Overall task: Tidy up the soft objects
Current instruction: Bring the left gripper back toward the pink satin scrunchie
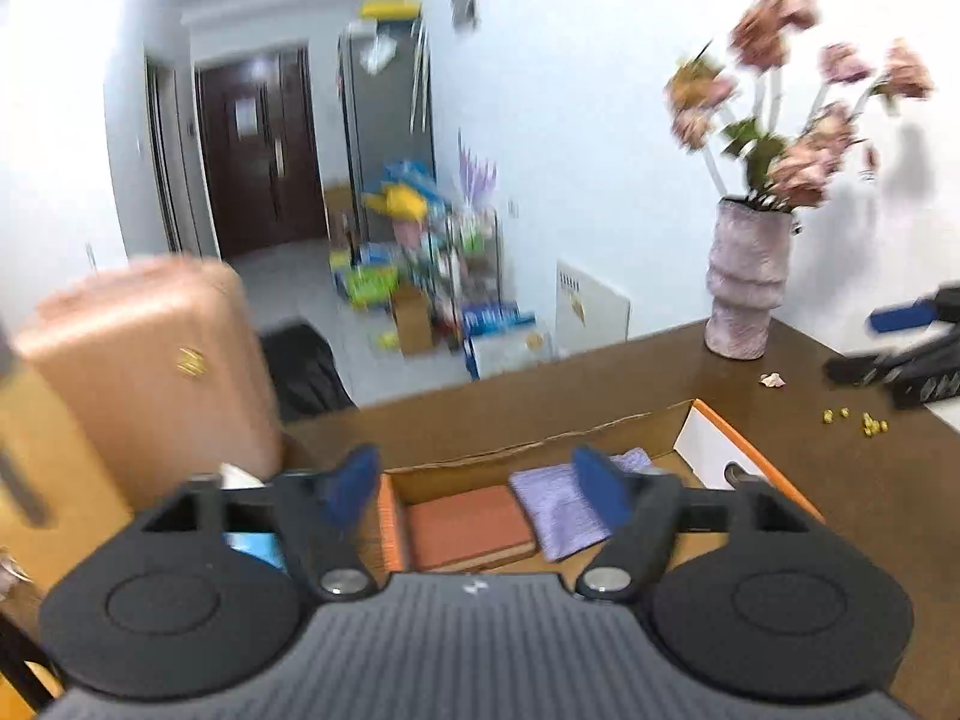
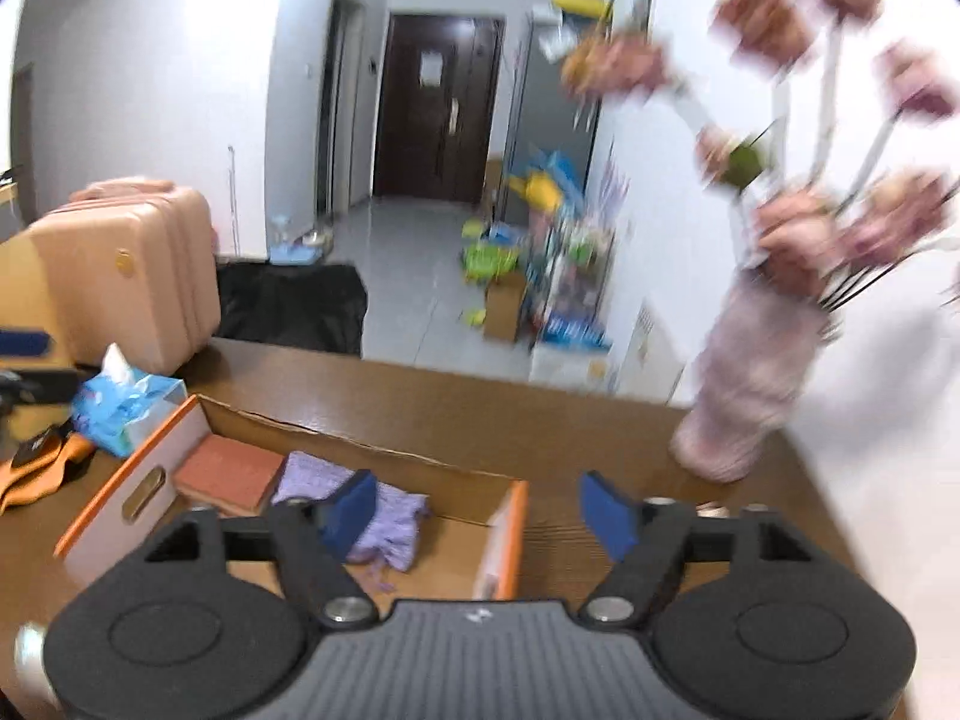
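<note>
The tabletop (image 2: 420,396) held a box (image 2: 114,504) with the purple cloth (image 2: 390,516) inside. Your left tool (image 1: 477,480) and right tool (image 2: 480,510) were wide, empty. Swinging right could knock the vase (image 2: 750,384).

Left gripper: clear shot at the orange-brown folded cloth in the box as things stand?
Probably yes. The left gripper is open and empty above the open-topped box. The orange-brown cloth lies uncovered beside the purple cloth, apparently not overlapped; nothing blocks it from above.

Lilac towel (image 2: 360,510), terracotta folded cloth (image 2: 231,471), orange-edged cardboard box (image 2: 510,534), brown table (image 2: 480,414), pink suitcase (image 2: 132,276)
</note>
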